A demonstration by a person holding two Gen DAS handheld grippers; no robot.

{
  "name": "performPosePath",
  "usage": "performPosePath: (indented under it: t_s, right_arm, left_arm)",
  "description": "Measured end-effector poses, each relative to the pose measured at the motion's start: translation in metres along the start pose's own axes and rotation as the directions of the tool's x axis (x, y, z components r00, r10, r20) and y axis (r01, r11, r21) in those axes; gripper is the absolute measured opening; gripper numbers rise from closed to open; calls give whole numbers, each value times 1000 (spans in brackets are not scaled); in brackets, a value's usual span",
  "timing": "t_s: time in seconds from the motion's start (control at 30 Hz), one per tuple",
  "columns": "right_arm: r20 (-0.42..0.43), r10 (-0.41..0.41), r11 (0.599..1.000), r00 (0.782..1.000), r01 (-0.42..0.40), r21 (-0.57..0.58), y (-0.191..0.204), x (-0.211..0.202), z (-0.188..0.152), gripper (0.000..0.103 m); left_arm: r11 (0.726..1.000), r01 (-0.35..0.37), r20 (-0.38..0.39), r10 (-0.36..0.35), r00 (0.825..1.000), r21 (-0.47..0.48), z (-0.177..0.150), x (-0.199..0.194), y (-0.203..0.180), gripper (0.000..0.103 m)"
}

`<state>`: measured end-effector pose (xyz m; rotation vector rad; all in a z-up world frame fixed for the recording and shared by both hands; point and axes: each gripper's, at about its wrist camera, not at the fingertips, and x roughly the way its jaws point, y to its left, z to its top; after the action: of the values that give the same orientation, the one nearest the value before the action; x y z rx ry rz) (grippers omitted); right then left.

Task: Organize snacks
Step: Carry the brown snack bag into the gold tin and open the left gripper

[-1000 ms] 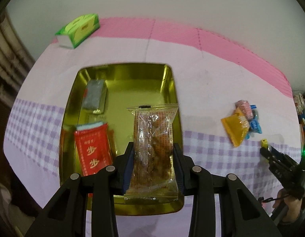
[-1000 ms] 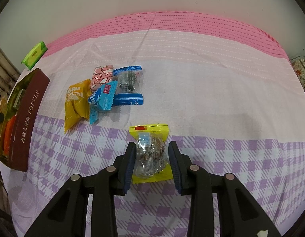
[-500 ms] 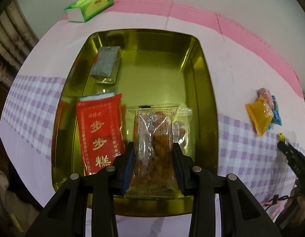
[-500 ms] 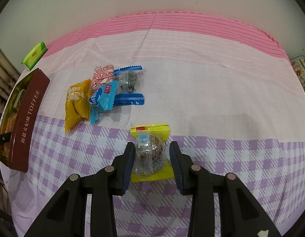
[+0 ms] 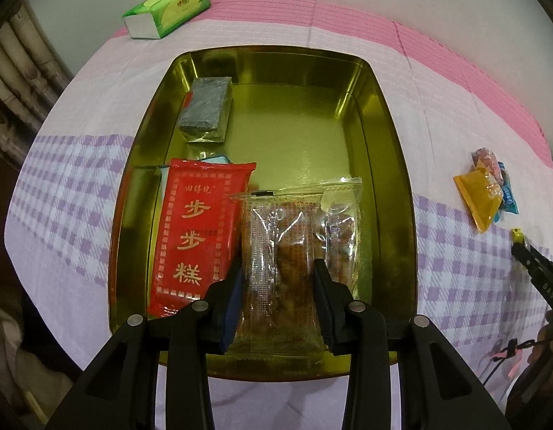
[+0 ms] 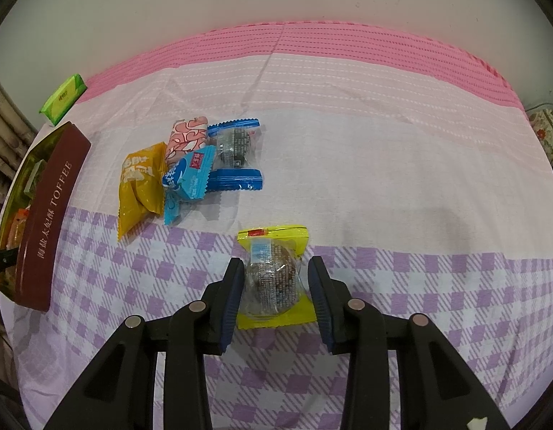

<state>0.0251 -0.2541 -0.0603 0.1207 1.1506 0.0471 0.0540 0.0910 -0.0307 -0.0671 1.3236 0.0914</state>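
My left gripper (image 5: 278,286) is shut on a clear packet of brown snack (image 5: 276,251), held low over the near end of the gold tin (image 5: 305,107). In the tin lie a red packet (image 5: 197,236), a grey packet (image 5: 206,109) and a second clear packet (image 5: 339,222) to the right of the held one. My right gripper (image 6: 274,286) stands open on the purple-checked cloth. Between its fingers, lying on the cloth, is a yellow-edged packet with a brown ball (image 6: 273,276); a thin gap shows at the right pad.
A pile of loose snacks lies left of centre: a yellow packet (image 6: 140,186), a pink one (image 6: 187,139), a light blue one (image 6: 190,175) and a blue-ended clear one (image 6: 235,157). The tin's maroon wall (image 6: 47,222) is at far left. A green tissue pack (image 5: 167,9) sits by the wall.
My left gripper has come down and forward over the tin with the clear packet; the tin fills more of the view. The right jaws have widened slightly around the yellow-edged packet.
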Motion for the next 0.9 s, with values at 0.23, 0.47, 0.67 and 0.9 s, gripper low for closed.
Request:
performPosePath:
  t_s: [0.23, 0.47, 0.67, 0.9]
  right_arm:
    - [-6, -1, 1000, 1000, 1, -13, 2, 1, 1, 39]
    - [-7, -26, 999, 1000, 26, -28, 5, 3, 1, 41]
    - [-9, -23, 999, 1000, 23, -27, 8, 5, 2, 44]
    - [-9, -25, 999, 1000, 25, -28, 7, 5, 2, 44]
  left_arm:
    - [1000, 30, -13, -30, 999, -5, 0, 1, 3, 39]
    - [999, 52, -13, -52, 999, -10, 1, -1, 4, 40]
    - [997, 79, 9, -79, 997, -6, 2, -6, 6, 48]
    - [996, 77, 86, -81, 993, 48, 1, -23, 1, 57]
